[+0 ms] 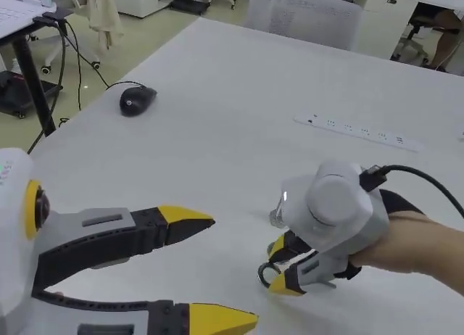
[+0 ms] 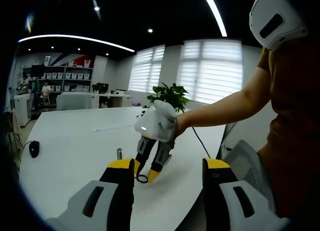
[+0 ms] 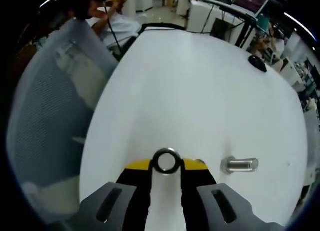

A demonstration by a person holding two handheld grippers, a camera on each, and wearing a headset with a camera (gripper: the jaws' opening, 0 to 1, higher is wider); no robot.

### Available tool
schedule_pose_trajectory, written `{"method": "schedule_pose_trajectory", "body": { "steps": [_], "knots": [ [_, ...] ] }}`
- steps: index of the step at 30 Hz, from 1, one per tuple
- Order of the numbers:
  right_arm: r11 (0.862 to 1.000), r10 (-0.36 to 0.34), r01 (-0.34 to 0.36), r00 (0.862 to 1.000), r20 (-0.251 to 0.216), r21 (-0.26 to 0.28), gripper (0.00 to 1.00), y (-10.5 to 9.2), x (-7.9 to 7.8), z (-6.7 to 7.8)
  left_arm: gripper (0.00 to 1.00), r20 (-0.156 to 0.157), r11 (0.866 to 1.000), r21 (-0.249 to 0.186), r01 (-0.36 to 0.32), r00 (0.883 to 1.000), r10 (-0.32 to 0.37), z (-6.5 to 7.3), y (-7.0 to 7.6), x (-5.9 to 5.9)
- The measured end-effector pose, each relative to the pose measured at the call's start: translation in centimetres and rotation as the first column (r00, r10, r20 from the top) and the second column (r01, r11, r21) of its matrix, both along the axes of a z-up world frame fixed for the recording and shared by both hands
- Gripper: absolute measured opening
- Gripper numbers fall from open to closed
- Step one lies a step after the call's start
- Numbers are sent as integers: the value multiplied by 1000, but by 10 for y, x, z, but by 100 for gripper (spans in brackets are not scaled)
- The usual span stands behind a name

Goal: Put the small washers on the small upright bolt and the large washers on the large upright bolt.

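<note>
My right gripper (image 1: 276,270) is shut on a metal washer (image 1: 266,275) and holds it just above the white table (image 1: 217,132). In the right gripper view the washer (image 3: 166,161) sits pinched between the yellow tips of that gripper (image 3: 166,167). An upright silver bolt (image 1: 278,211) stands on the table right behind the right gripper; it is also beside the washer in the right gripper view as the bolt (image 3: 240,165). My left gripper (image 1: 215,270) hangs open at the lower left with nothing in it. In its own view the left gripper (image 2: 168,166) faces the right gripper (image 2: 150,172), the washer (image 2: 142,178) and the bolt (image 2: 119,153).
A black mouse (image 1: 136,100) lies at the table's far left, with its cable running off the edge. A white power strip (image 1: 359,130) lies at the back right. A mesh chair (image 1: 304,16) stands behind the table. The person's arm (image 2: 225,108) reaches in from the right.
</note>
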State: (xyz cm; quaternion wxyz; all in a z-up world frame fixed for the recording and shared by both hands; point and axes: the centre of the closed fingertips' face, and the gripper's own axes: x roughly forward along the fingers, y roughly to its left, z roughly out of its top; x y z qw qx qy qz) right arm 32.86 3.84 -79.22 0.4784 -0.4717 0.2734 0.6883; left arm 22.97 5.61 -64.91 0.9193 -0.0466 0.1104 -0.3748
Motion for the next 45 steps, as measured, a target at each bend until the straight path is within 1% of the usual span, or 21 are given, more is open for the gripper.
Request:
{"method": "schedule_pose_trajectory", "body": {
  "steps": [2,5,6,9,10,13,14,15,17,20,24,25,26,28,29,31,33,35,40,43,45],
  "knots": [
    [1000,-3,3,1000,24,11,21,1,10,11,54,-2,1000,2,3,1000,-3,-1,-1,1],
    [999,-20,18,998,54,28,21,2,28,24,54,-2,1000,3,7,1000,-7,-1,-1,1],
    [999,-26,24,998,57,32,21,3,32,27,54,-4,1000,3,8,1000,-8,-1,-2,1],
    [999,-36,33,996,87,42,22,3,47,36,54,-5,1000,3,9,1000,-9,-1,-1,1],
    [998,-39,35,995,88,45,22,4,48,37,54,-5,1000,2,8,1000,-8,-2,-1,2],
    [998,-42,38,993,112,43,22,5,61,40,54,-7,1000,3,7,1000,-7,-2,0,3],
    [998,-46,41,992,114,45,22,6,64,41,54,-7,1000,4,7,1000,-7,-3,0,3],
    [998,-49,43,991,128,47,22,8,69,43,54,-8,1000,4,6,1000,-6,-3,0,3],
    [998,-55,49,990,129,48,22,10,74,44,54,-7,1000,2,4,1000,-4,-2,1,4],
    [997,-61,54,988,145,54,22,16,85,45,54,-7,1000,1,3,1000,-3,-2,2,6],
    [997,-57,50,986,154,51,22,23,94,44,54,-9,1000,2,0,1000,0,-3,3,7],
    [998,-54,47,986,155,50,22,26,100,43,54,-9,1000,0,-2,1000,2,-2,4,8],
    [998,-53,47,988,147,44,22,26,100,41,54,-8,1000,0,-4,1000,4,-2,4,8],
    [999,-46,42,988,149,31,22,27,100,37,54,-8,1000,-1,-6,1000,6,-2,5,10],
    [999,-45,42,990,137,22,22,26,99,34,54,-9,1000,-2,-9,1000,9,-2,6,10],
    [999,-36,36,989,144,4,22,23,99,30,54,-9,1000,-3,-12,1000,12,-3,7,11],
    [999,-33,33,988,151,2,22,23,101,29,54,-7,1000,-8,-18,1000,18,-2,8,12],
    [1000,-29,30,989,144,-7,22,22,101,27,54,-10,1000,-7,-20,1000,20,-3,8,12],
    [999,-18,22,991,135,-29,22,22,104,13,54,-15,1000,-6,-18,1000,18,-4,8,13],
    [999,-7,14,989,144,-42,22,24,104,6,54,-14,1000,-10,-17,1000,17,-4,8,13],
    [999,-14,20,991,134,-50,22,23,105,1,54,-18,1000,-7,-19,1000,19,-5,9,14]
  ]
}}
